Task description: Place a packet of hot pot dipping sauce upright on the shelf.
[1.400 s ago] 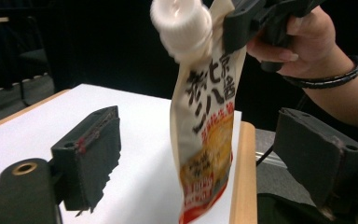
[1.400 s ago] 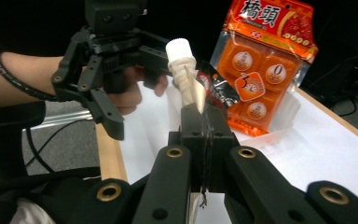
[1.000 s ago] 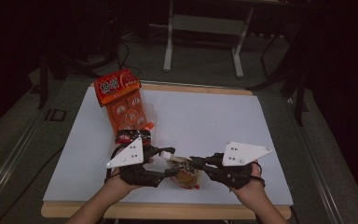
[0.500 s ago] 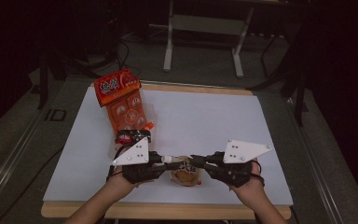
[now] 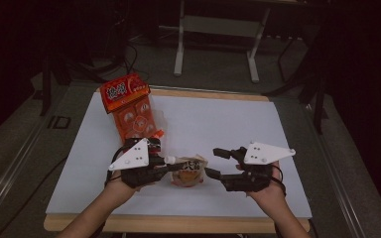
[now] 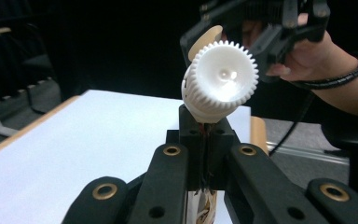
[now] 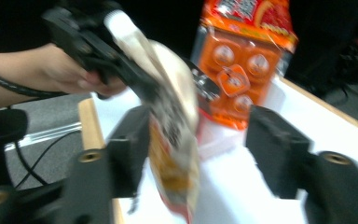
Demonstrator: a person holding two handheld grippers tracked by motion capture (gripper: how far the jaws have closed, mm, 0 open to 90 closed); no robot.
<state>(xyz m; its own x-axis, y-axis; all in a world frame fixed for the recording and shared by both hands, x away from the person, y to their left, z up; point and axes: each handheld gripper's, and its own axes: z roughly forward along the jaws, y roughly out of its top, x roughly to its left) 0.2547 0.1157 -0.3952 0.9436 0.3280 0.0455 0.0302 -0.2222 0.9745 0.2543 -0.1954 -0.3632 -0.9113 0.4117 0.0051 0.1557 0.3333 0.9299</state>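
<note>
A small orange-and-white spout pouch (image 5: 188,171) with a white ribbed cap (image 6: 220,80) hangs just above the white table top (image 5: 258,124). My left gripper (image 5: 164,162) is shut on the pouch's neck right below the cap, which the left gripper view shows as closed jaws (image 6: 207,135). My right gripper (image 5: 217,162) stands open just right of the pouch. In the right gripper view the blurred pouch (image 7: 175,154) hangs between its spread jaws (image 7: 198,154), with no clear contact. The left gripper (image 7: 84,37) holds the top of the pouch there.
An orange multi-pack bag (image 5: 131,106) of similar pouches lies at the table's back left, close behind the left gripper. The wooden table edge (image 5: 178,223) runs along the front. A metal stand (image 5: 218,29) is on the floor beyond the table.
The pouch has risen a little off the table and shifted towards the back in the left gripper. The right gripper's jaws now stand apart beside it.
</note>
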